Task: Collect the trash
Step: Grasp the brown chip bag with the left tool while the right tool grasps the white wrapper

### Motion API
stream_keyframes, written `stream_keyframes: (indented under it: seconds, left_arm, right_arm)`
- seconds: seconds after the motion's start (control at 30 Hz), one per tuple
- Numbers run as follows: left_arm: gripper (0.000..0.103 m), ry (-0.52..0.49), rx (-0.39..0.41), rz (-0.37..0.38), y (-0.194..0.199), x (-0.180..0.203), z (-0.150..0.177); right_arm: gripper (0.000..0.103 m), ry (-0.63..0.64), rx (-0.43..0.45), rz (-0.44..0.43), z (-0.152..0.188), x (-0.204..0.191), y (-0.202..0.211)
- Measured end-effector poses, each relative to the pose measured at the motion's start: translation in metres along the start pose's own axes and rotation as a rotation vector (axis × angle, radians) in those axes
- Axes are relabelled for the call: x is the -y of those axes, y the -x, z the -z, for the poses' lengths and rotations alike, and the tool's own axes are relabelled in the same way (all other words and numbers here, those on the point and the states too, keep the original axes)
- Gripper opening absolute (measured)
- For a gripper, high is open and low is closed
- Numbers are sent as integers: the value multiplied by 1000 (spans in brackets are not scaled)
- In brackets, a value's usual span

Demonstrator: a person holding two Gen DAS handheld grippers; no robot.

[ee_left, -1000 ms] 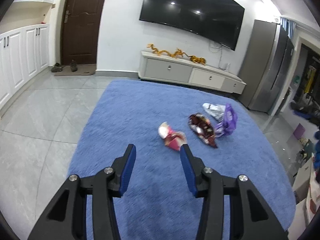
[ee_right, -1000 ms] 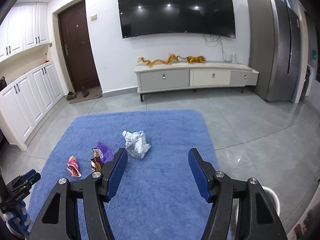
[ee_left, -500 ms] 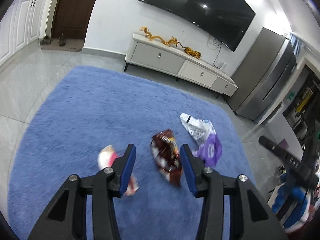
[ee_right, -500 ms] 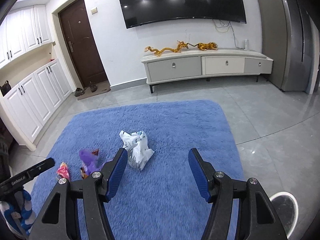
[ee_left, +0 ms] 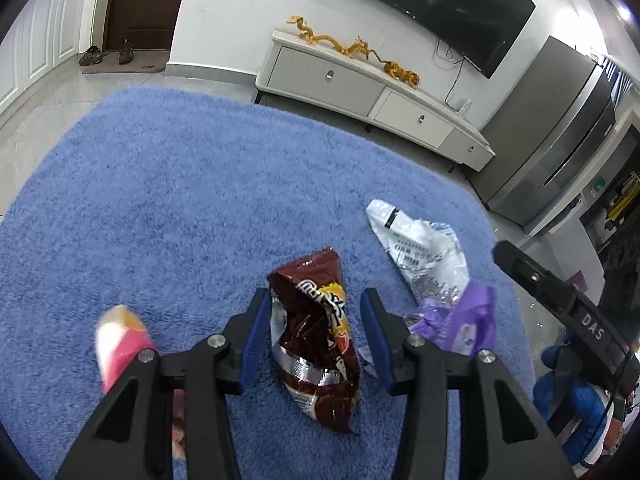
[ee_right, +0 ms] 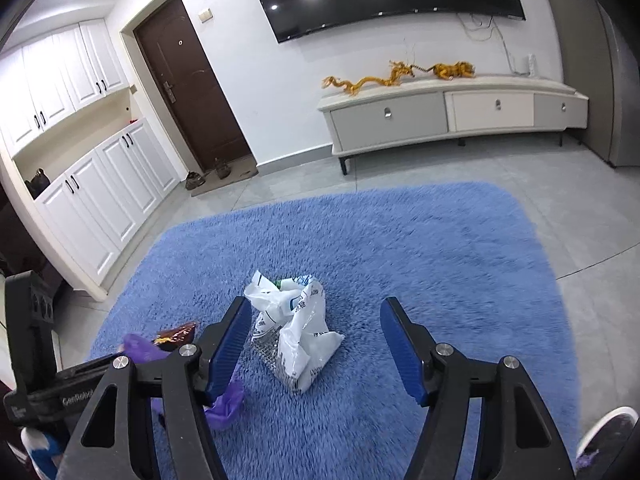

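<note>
Left tongs (ee_left: 316, 336) spread round brown bag (ee_left: 316, 344) on rug (ee_left: 160, 200); right tongs (ee_right: 314, 344) opening by white bag (ee_right: 296, 332). Bags look light & crinkly; pinch mid-fold.

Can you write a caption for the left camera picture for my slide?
Left tool hovers open over a crumpled brown snack bag on the blue rug.

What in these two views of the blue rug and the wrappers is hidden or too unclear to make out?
- Left wrist view: the pink and white wrapper is blurred, its lower part behind the left gripper.
- Right wrist view: the crumpled purple wrapper and dark brown snack bag sit partly behind the right gripper, whose jaws are opening.
- Right wrist view: a white round object is cut off by the edge.
</note>
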State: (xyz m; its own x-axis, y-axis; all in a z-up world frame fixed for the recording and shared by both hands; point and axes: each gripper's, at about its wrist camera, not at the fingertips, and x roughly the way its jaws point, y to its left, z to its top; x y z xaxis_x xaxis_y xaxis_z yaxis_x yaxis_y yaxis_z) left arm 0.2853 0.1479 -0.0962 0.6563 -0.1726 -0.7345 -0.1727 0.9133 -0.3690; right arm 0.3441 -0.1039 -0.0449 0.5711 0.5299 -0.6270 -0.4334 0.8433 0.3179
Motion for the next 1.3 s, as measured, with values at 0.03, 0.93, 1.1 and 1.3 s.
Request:
stream_keyframes:
  seconds: [0.03, 0.93, 1.1, 1.3]
  left_arm:
    - [44, -8, -1, -7, -3, 2, 1]
    - [26, -97, 136, -125, 8, 16, 20]
    - [26, -92, 191, -131, 46, 16, 30]
    - [26, -69, 250, -107, 94, 18, 39]
  right_arm:
    - [64, -1, -7, -4, 1, 0, -4]
    - [26, 83, -61, 101, 17, -32, -32]
    - [26, 17, -2, 125, 33, -27, 17]
    - [26, 3, 48, 148, 47, -39, 76]
